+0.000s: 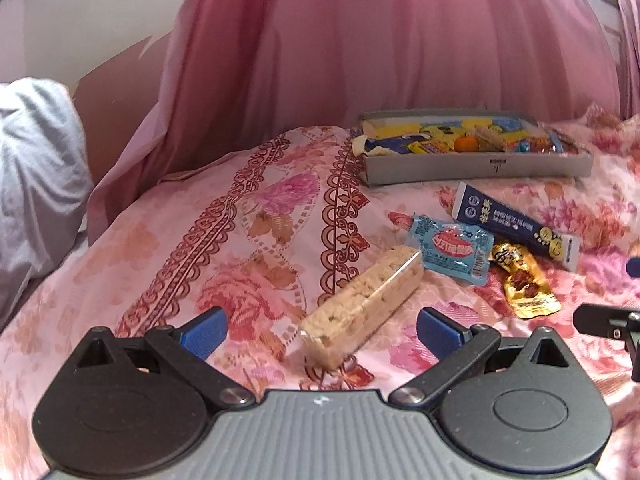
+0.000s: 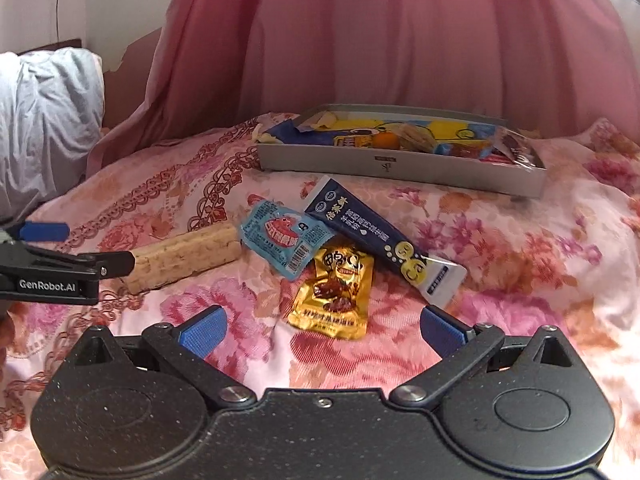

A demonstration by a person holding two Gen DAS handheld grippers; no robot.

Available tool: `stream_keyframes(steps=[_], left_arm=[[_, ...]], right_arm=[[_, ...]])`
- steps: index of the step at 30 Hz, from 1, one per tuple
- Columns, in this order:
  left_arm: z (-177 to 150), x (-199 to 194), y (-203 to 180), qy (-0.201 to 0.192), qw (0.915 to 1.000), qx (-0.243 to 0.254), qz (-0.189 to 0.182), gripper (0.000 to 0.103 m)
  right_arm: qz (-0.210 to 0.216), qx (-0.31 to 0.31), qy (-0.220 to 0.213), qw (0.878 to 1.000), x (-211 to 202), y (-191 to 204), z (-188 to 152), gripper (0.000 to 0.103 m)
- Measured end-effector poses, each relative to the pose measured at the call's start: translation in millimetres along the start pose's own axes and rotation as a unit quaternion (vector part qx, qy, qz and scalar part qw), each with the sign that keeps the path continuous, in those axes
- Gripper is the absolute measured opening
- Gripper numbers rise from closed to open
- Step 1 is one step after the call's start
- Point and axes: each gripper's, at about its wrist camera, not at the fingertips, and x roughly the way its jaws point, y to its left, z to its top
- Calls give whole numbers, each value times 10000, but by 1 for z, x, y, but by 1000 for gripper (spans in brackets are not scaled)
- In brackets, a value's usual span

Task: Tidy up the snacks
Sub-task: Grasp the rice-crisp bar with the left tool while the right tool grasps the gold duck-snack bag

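Four loose snacks on the floral bedspread [image 1: 256, 216]. Farthest ahead of both grippers, grey tray [image 1: 480, 168], part filled, perhaps with an orange. Nearer, navy box [image 2: 376, 232], blue packet [image 2: 280, 240]. Between left gripper [image 1: 322, 330] fingers, spread wide, untouched: rice bar [image 1: 364, 300]. Just ahead of right gripper [image 2: 322, 330], equally wide: gold packet [image 2: 334, 300].

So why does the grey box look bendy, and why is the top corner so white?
Both wrist views use fisheye lenses, so straight edges curve: the grey box bows in the left view and slants in the right. Bright daylight washes out the top right corner of each view, behind the pink curtain. The far snacks in the box look soft; the rice bar looks sharper.
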Motion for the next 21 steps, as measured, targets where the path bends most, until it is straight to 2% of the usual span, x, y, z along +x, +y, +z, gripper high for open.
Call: stream_keyframes(steps=[9,13,21], left_arm=[[16,38,-5,238,9985,365,-320,103],[22,54,-11,323,9971,594,-341,103],[27,75,-13,449,9959,710,-344,103]], right_arm=[[26,-182,68,9998,43,0,8,102],[-5,-146,139,9998,60,-4,11,101],[61,236,384,9990,88,-17,14,88]])
